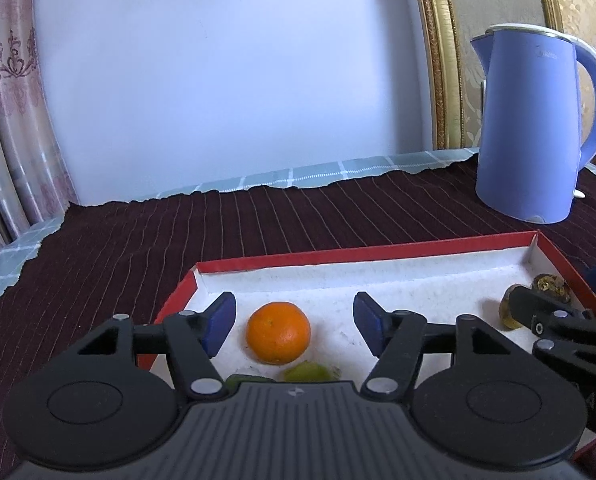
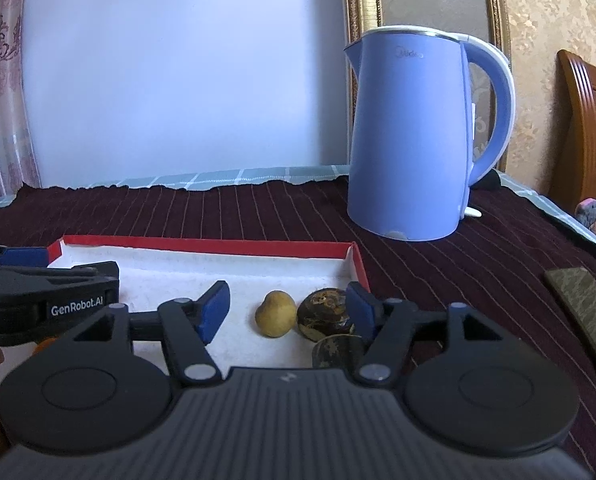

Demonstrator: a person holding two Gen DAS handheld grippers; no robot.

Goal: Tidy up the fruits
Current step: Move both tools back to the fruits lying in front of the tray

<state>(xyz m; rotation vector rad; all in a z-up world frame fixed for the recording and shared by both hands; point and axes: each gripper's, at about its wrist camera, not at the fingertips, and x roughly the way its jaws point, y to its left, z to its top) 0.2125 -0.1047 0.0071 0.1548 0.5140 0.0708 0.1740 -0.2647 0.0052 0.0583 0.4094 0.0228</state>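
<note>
A red-rimmed box (image 1: 362, 252) with a white lining lies on the dark cloth. In the left wrist view an orange (image 1: 278, 332) sits in it between the jaws of my open left gripper (image 1: 294, 324); a green fruit (image 1: 308, 372) lies just below, partly hidden. In the right wrist view my open right gripper (image 2: 286, 312) has a small tan fruit (image 2: 274, 314) and a dark brown fruit (image 2: 326, 314) between its jaws, with another dark fruit (image 2: 334, 352) nearer. The box rim (image 2: 202, 246) shows there too. Neither gripper holds anything.
A blue electric kettle (image 1: 538, 120) (image 2: 414, 132) stands behind the box at the right. A white board leans at the back. A dark flat object (image 2: 586, 312) lies right of the box. The left gripper's body (image 2: 38, 296) shows at the left of the right wrist view.
</note>
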